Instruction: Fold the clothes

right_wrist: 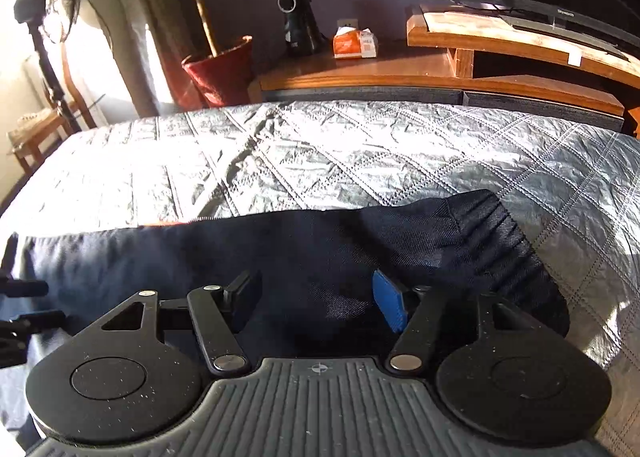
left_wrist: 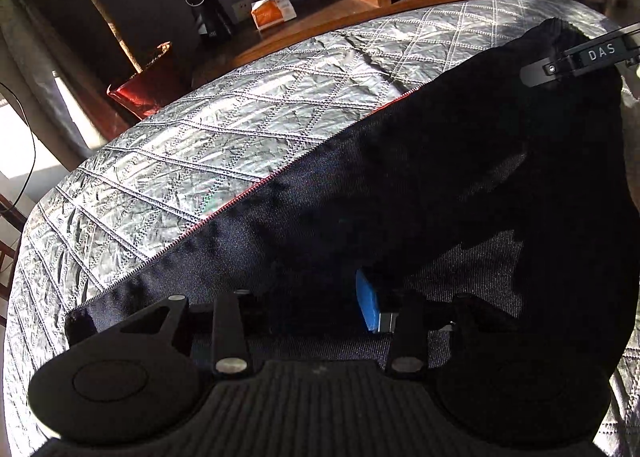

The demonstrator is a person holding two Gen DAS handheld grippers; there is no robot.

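1. A dark navy woven garment with an elasticated waistband (right_wrist: pixel 360 253) lies flat on a silver-grey quilted bedspread with diamond stitching (right_wrist: pixel 320 161); its gathered waistband end (right_wrist: pixel 504 241) points to the right in the right wrist view, and a thin red-orange edge (left_wrist: pixel 304 165) runs along its far border in the left wrist view.
2. The right gripper (right_wrist: pixel 320 305) sits directly over the garment near the waistband end; its two fingers stand well apart, released, with only flat cloth showing between the blue pad (right_wrist: pixel 388 305) and the darker pad opposite; nothing is pinched.
3. The left gripper (left_wrist: pixel 304 309) is low over the opposite end of the same garment, close to the near edge of the cloth; one blue pad (left_wrist: pixel 368 305) shows on its right side, while the left finger is lost in dark shadow and dark cloth, so I cannot tell whether it is released or clenched on the fabric.
4. In the left wrist view the garment stretches away from the gripper toward the upper right, where a black gripper part marked "DAS" (left_wrist: pixel 580 61) meets its far end; much of the cloth there is in deep shadow.
5. Beyond the bed stand a red plant pot with a thin trunk (right_wrist: pixel 218 71), a black cylindrical device (right_wrist: pixel 300 23) and an orange-and-white packet (right_wrist: pixel 354 43) on a wooden cabinet (right_wrist: pixel 360 69).
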